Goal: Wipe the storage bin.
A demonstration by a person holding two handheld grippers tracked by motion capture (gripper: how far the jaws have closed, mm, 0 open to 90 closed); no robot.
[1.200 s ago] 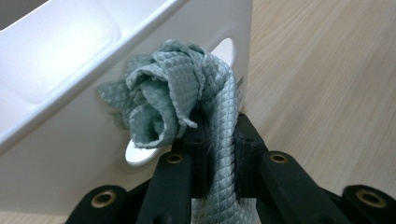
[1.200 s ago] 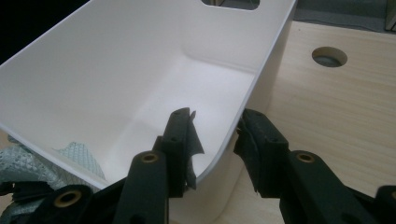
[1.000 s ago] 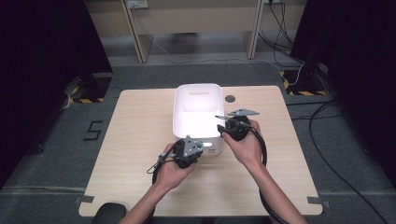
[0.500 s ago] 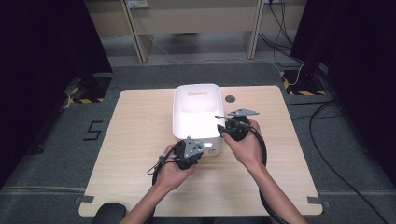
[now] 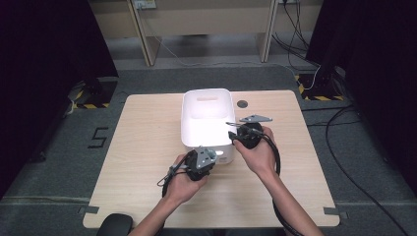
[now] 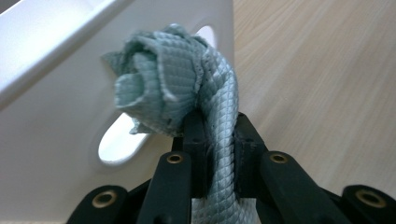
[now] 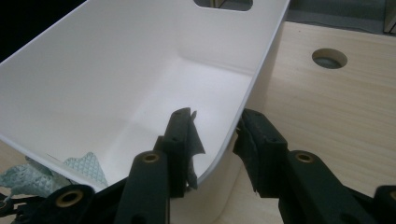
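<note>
A white plastic bin (image 5: 207, 91) stands in the middle of the wooden table (image 5: 147, 137). My left gripper (image 6: 219, 135) is shut on a bunched pale green quilted cloth (image 6: 173, 88). It holds the cloth against the outside of the bin's near wall (image 6: 56, 116), beside the oval handle hole. In the high view the left gripper (image 5: 212, 156) sits at the bin's near end. My right gripper (image 7: 217, 133) straddles the bin's right wall (image 7: 261, 56) near the front corner, one jaw inside and one outside, closed on the rim. A bit of the cloth (image 7: 28, 179) shows past that corner.
A round cable hole (image 5: 241, 103) is set in the table just right of the bin's far end. Cables trail from both grippers toward the person. Dark floor, table legs and loose cables lie beyond the far edge.
</note>
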